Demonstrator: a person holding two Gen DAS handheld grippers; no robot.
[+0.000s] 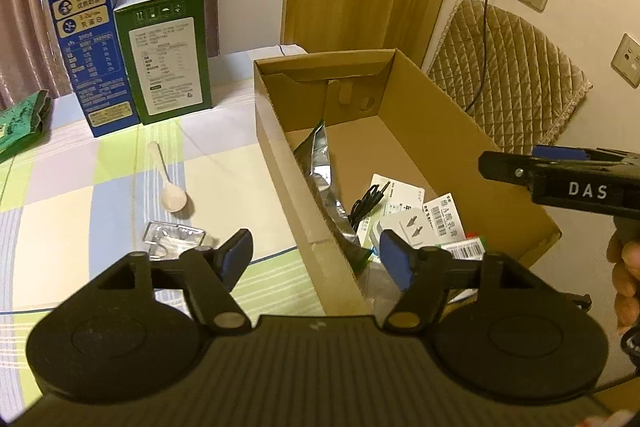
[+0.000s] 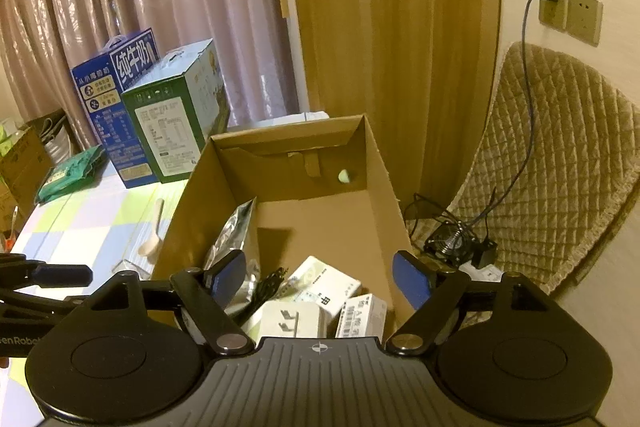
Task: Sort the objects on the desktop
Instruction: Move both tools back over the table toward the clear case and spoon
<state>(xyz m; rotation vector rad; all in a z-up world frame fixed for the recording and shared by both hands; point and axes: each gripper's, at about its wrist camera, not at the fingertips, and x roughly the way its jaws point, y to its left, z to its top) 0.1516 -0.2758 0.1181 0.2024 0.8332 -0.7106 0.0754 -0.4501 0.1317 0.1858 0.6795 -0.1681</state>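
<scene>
Left gripper (image 1: 316,253) open, empty, over cardboard box (image 1: 280,155) wall at lower centre. Right gripper (image 2: 320,277) open, empty, above small white packages (image 2: 324,283) inside. Spoon (image 1: 170,187) and clear blister pack (image 1: 174,239) on tablecloth, left of box.

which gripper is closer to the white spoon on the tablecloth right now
Left. The left gripper straddles the cardboard box's near wall, with the white spoon just ahead on its table side. The right gripper hovers over the box's inside, the wall between it and the spoon.
</scene>
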